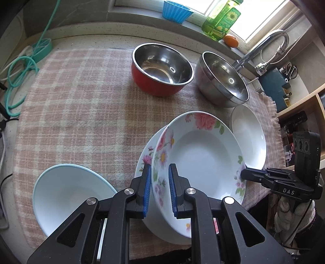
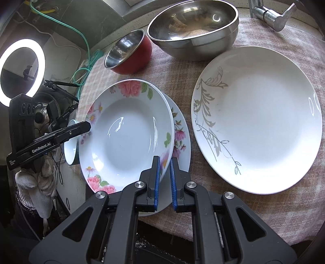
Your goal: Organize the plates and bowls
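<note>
A deep floral plate (image 1: 201,156) (image 2: 126,136) is held tilted over a flatter floral plate (image 1: 145,154) (image 2: 180,130) on the checked cloth. My left gripper (image 1: 159,190) is shut on the deep plate's left rim. My right gripper (image 2: 165,178) is shut on its right rim and also shows in the left wrist view (image 1: 254,174). A white plate with a grey leaf pattern (image 2: 260,119) (image 1: 248,134) lies to the right. A pale blue bowl (image 1: 69,195) sits to the left. A red bowl (image 1: 162,69) (image 2: 130,52) and a steel bowl (image 1: 223,79) (image 2: 195,28) stand behind.
The checked cloth (image 1: 81,101) covers the counter. A tap (image 1: 264,46) and sink lie at the back right. A blue cup (image 1: 175,11), an oil bottle (image 1: 221,20) and an orange (image 1: 230,40) stand on the sill. Green cable (image 1: 18,77) lies at left. A ring light (image 2: 22,71) is at left.
</note>
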A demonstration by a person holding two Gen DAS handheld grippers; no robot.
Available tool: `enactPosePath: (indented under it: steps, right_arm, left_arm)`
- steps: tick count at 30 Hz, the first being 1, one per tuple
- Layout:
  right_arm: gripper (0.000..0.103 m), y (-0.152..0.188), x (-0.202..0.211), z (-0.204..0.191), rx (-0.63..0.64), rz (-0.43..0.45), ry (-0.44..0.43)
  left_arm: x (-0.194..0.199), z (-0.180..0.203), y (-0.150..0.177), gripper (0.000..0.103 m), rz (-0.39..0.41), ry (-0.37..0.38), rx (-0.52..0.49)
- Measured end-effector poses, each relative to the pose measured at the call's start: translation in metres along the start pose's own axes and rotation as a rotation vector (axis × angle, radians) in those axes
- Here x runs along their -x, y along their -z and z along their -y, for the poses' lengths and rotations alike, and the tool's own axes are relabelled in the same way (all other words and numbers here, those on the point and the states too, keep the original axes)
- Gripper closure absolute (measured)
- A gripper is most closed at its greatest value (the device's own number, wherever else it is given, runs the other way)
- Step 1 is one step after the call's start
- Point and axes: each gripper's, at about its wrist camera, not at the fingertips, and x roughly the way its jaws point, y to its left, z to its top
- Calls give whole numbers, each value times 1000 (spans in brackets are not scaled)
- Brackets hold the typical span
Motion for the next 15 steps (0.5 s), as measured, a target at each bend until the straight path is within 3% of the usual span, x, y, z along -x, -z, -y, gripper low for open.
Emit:
enactPosePath:
  steps: [15]
  right_arm:
    - [93,9,-5,-2,-11,-29,7]
  left_arm:
    - [-13,4,3,88,-63,-36,-33]
